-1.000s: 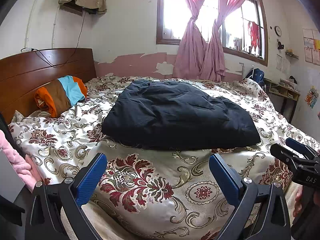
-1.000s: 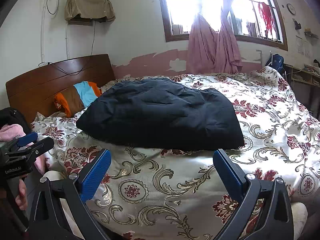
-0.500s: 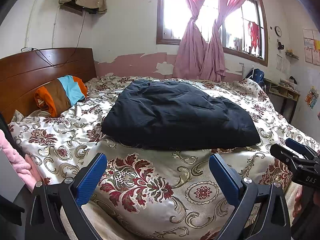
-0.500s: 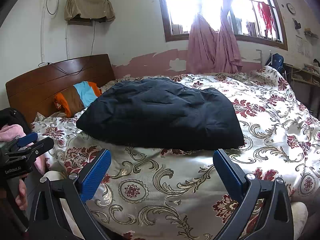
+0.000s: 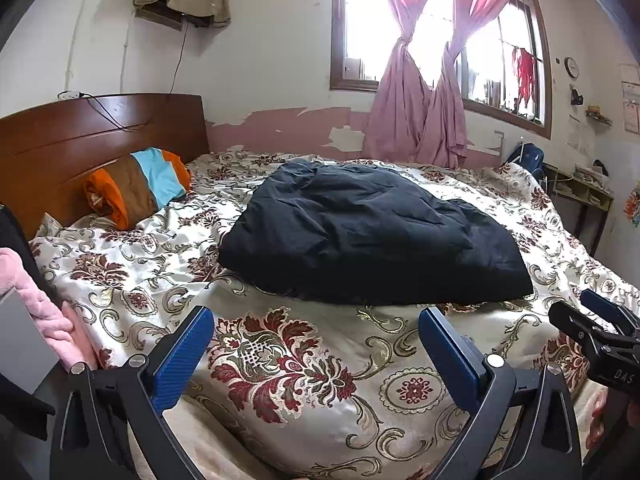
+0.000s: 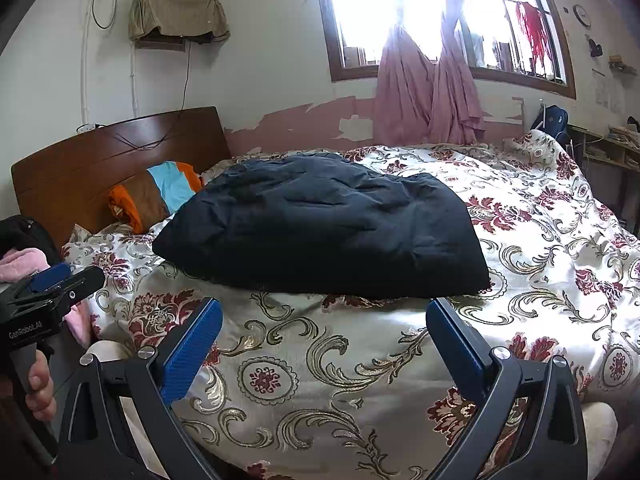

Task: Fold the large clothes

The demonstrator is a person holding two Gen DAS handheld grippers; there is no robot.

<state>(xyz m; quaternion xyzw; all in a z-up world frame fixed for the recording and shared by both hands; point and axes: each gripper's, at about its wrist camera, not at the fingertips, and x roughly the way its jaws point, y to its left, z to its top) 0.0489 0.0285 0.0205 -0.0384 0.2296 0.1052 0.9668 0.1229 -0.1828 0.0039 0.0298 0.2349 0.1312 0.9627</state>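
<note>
A dark navy padded garment (image 5: pixel 368 232) (image 6: pixel 320 236) lies folded into a rough rectangle on the floral bedspread (image 5: pixel 288 364) (image 6: pixel 312 368), in the middle of the bed. My left gripper (image 5: pixel 316 320) hovers open over the near part of the bed, short of the garment's front edge, nothing between its blue pads. My right gripper (image 6: pixel 324 312) is open too, just before the garment's near edge and empty. Each gripper shows in the other's view: the right one (image 5: pixel 600 328) at the far right, the left one (image 6: pixel 52 284) at the far left, held by a hand.
A striped orange, brown and blue pillow (image 5: pixel 136 184) leans on the wooden headboard (image 5: pixel 80 136). Pink fabric (image 5: pixel 36 308) lies at the bed's left side. Behind the bed are a window with pink curtains (image 5: pixel 420 100) and a shelf (image 5: pixel 580 188) at the right wall.
</note>
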